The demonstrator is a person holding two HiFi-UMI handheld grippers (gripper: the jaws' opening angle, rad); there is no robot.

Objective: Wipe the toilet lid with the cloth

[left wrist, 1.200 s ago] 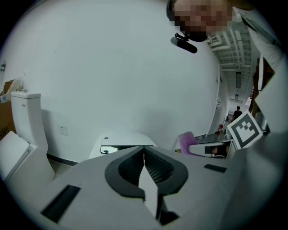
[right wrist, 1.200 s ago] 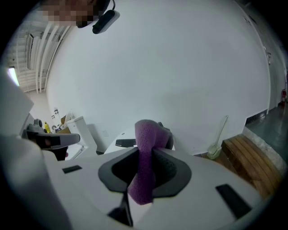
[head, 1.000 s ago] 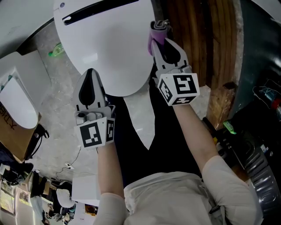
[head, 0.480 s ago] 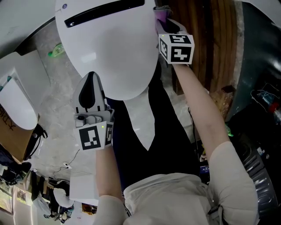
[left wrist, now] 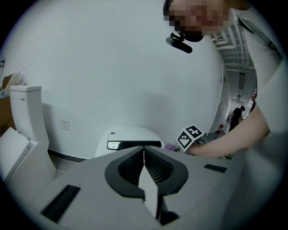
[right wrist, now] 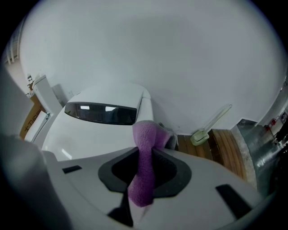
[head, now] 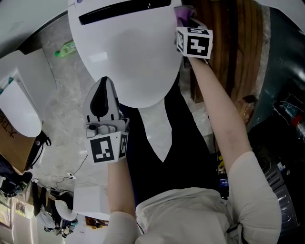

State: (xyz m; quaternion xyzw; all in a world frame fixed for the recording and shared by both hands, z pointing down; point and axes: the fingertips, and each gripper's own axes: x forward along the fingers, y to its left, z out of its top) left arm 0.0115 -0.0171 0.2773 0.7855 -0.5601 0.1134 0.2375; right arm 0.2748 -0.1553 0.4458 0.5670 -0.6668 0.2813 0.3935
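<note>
Cloth (right wrist: pixel 146 134) lengthwise along right gripper (right wrist: pixel 144 153)

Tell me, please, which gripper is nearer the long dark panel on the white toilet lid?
Right. The right gripper, shut on the purple cloth, is beside the long dark panel; the left gripper is at the front edge of the white toilet lid.

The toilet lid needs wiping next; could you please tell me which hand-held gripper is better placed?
Right. The right hand-held gripper clamps the purple cloth at the right edge of the toilet lid; the left hand-held gripper is shut and empty.
</note>
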